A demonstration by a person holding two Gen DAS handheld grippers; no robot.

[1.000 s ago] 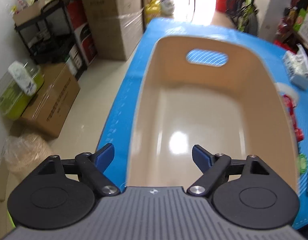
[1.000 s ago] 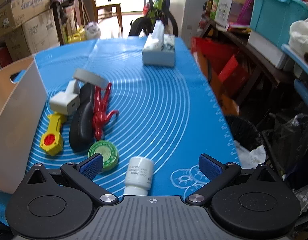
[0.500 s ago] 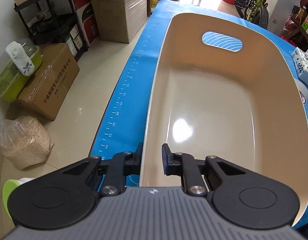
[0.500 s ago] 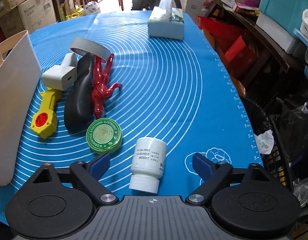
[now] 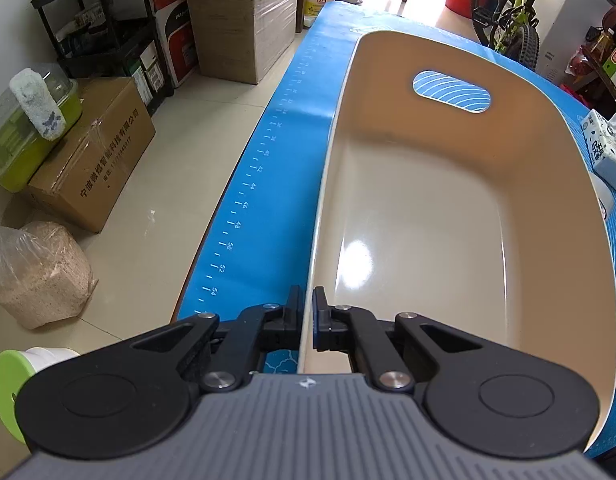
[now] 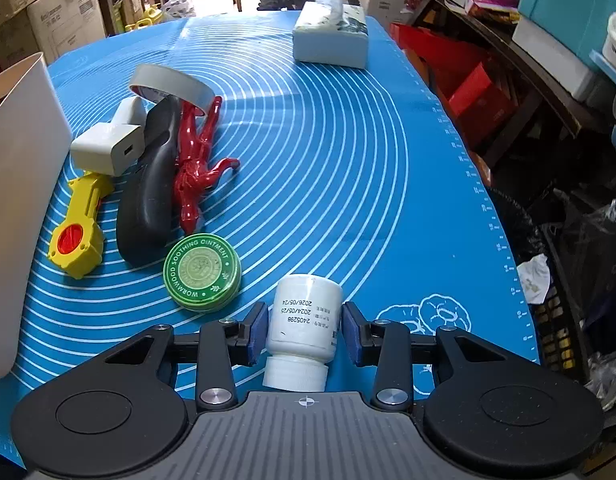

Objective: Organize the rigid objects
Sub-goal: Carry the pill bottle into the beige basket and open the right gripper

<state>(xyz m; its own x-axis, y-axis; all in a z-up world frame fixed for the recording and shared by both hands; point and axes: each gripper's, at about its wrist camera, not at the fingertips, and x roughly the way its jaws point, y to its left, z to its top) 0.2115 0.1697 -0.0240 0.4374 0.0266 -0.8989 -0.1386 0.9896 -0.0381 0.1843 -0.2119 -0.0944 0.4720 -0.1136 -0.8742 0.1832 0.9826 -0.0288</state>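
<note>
The counter (image 6: 348,160), spread with a blue ringed mat, carries everything, and the biggest thing on it is the beige plastic bin (image 5: 448,208), empty and sitting near the mat's left edge, presumably so the loose items can be dropped straight in. The left tongs (image 5: 306,316) are clamped tight on the bin's near rim, one pad outside the wall and one inside, which I judge is to steady the bin while the other hand loads it. Beside the bin wall lies a cluster: a black computer mouse (image 6: 151,184), a yellow toy tool with a red centre (image 6: 77,236), a white charger plug (image 6: 107,150) resting on the yellow handle, a roll of grey tape (image 6: 171,84) leaning on a red plastic figure (image 6: 195,160), and a green ointment tin (image 6: 202,271). Nearest the right hand, a white pill bottle (image 6: 305,316) lies on its side, cap toward the camera. The right tongs (image 6: 303,330) are closing around its body, pads just short of the sides, not yet pressing
</note>
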